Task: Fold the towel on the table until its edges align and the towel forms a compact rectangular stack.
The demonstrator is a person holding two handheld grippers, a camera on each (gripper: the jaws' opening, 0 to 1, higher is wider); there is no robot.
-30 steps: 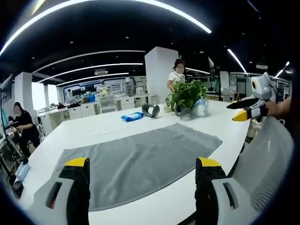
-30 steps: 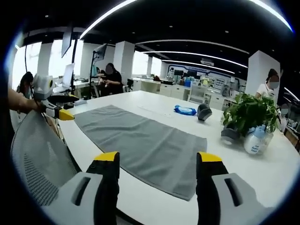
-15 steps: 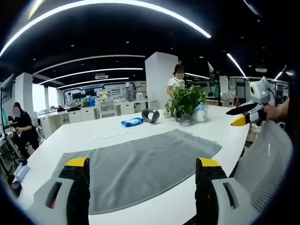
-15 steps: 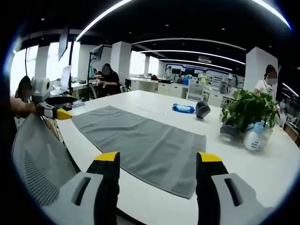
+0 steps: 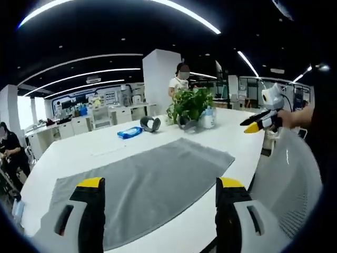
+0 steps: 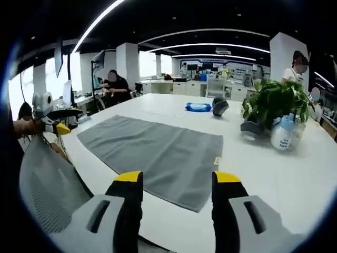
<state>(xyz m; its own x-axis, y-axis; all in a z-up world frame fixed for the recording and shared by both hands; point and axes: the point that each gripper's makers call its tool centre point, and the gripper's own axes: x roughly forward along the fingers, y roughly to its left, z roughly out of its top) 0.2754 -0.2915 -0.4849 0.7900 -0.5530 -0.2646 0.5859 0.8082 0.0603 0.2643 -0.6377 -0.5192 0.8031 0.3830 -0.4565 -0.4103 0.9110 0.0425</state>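
Observation:
A grey towel [image 5: 142, 182] lies spread flat on the white table [image 5: 79, 153]; in the right gripper view the same towel [image 6: 155, 150] stretches from left to centre. My left gripper [image 5: 160, 184] stands open above the near edge of the table, nothing between its yellow-tipped jaws. My right gripper [image 6: 176, 176] is open too, over the towel's near right corner, holding nothing. At the right of the left gripper view the right gripper [image 5: 258, 122] appears, held by a hand. The left gripper [image 6: 55, 125] appears at the left of the right gripper view.
A potted plant [image 5: 189, 105], a white spray bottle [image 6: 283, 136], a blue packet [image 5: 129, 133] and a dark curved object [image 5: 150, 124] sit at the table's far side. A mesh chair back [image 5: 287, 179] stands at the near edge. People stand and sit behind the table.
Both views have shifted a little, the right one tilting down toward the towel's near corner. The towel lies as it did. Both grippers stay open.

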